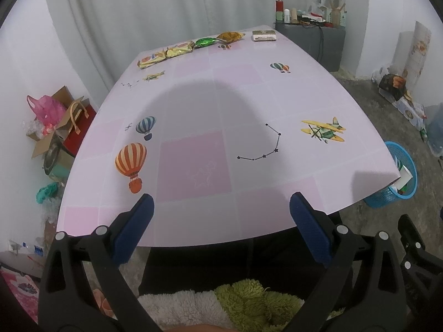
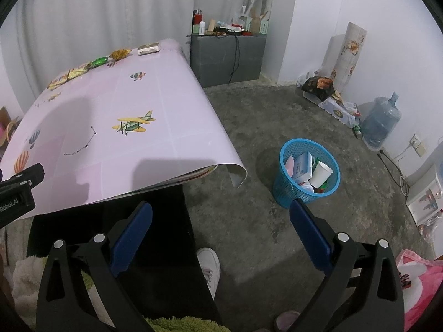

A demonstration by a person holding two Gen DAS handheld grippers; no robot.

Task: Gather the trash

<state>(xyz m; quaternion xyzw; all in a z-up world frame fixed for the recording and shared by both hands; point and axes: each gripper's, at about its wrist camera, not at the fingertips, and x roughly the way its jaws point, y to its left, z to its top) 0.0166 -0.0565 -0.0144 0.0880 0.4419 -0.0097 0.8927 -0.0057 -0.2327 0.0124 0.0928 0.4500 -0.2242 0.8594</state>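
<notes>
Snack wrappers lie in a row at the table's far edge: two yellow packets (image 1: 166, 54), a green foil wrapper (image 1: 205, 42) and a brown wrapper (image 1: 231, 36); the row also shows in the right wrist view (image 2: 91, 67). A blue mesh basket (image 2: 306, 170) on the floor right of the table holds a paper cup, boxes and other trash; it also shows in the left wrist view (image 1: 398, 177). My left gripper (image 1: 220, 210) is open and empty over the table's near edge. My right gripper (image 2: 220, 214) is open and empty above the floor, left of the basket.
The table (image 1: 221, 105) has a pink printed cover. A flat white box (image 1: 263, 36) lies at its far right corner. A grey cabinet (image 2: 227, 55) stands behind. A water jug (image 2: 380, 124) and bags line the right wall. Boxes and bags (image 1: 55, 127) sit left.
</notes>
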